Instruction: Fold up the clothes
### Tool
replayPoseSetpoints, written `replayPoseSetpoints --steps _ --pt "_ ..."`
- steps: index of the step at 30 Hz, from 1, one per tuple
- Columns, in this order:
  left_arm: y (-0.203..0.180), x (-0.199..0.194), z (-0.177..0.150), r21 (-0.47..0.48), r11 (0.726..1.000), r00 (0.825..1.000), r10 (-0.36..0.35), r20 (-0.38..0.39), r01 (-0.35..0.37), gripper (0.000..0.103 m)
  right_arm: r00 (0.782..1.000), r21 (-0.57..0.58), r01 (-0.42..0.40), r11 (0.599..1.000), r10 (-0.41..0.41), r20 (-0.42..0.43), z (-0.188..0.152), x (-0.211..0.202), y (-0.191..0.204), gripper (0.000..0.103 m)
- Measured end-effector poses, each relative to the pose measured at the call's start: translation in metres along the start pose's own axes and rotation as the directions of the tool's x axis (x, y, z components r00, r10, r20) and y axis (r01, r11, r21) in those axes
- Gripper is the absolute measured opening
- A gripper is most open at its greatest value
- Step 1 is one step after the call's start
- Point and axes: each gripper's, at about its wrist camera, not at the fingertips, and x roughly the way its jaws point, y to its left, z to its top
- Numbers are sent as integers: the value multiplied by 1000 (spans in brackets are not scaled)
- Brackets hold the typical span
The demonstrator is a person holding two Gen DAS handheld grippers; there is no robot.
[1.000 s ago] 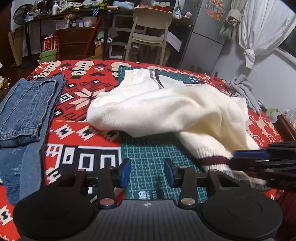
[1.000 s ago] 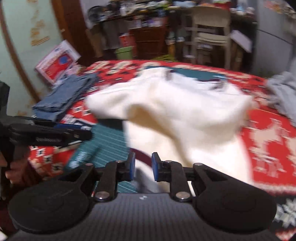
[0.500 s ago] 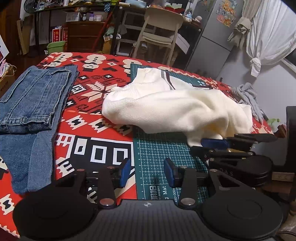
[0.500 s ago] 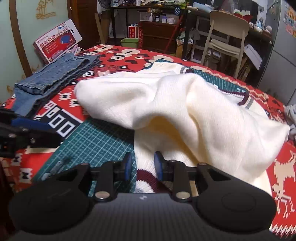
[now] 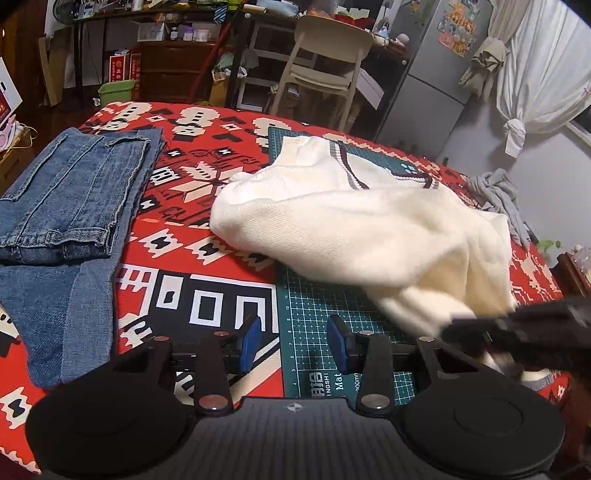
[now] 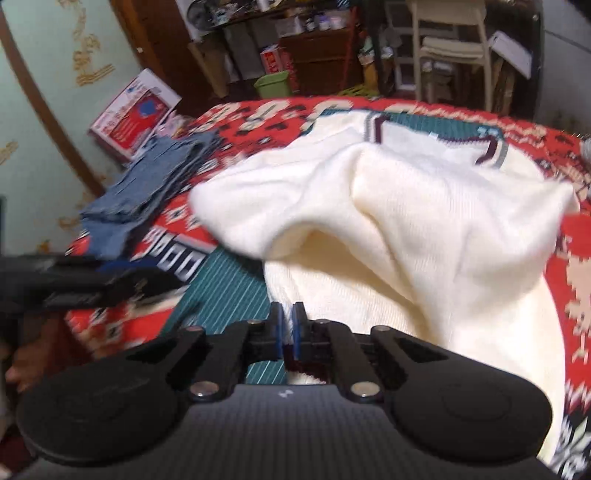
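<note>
Cream knit, blue denim, red patterned cloth — and a green grid.

The cream ribbed-knit sweater [image 5: 354, 225] has a V-neck trimmed in maroon and grey stripes, and what looks like a maroon band at its hem, though blur hides most of it. The folded blue denim jeans [image 5: 62, 206] are faded, with paler seams. The red woven blanket [image 5: 192, 291] carries white, black and beige geometric motifs — a snowflake among them. The dark-green cutting mat [image 5: 317, 314] bears a white grid. Both grippers are black with blue pads [image 5: 248, 341].

A lived-in home room: fridge [image 5: 436, 74], curtain [image 5: 535, 74], chair [image 5: 325, 62], cluttered shelves [image 5: 166, 33].
</note>
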Motion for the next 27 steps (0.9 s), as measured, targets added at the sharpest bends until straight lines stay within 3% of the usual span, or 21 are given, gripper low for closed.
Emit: replayPoseSetpoints --steps 8,12,17,23,27 --pt "-1 -2 -2 -3 1000 1000 -18 -10 18 39 983 48 -157 986 161 -84 -34 -16 13 6" --pt "-1 0 -3 -37 996 995 -86 -40 85 29 985 81 -155 985 160 -62 -30 -14 6 14" --pt "-8 4 -4 -64 987 987 -152 -56 148 29 990 52 -143 988 143 -10 -21 -28 3 20" --pt "-8 10 8 -49 992 991 -119 -55 116 29 999 41 10 999 -12 38 -13 -44 -16 45" --pt "-2 11 30 -17 995 994 -99 -46 99 39 990 82 123 989 -128 55 -8 -54 -41 84"
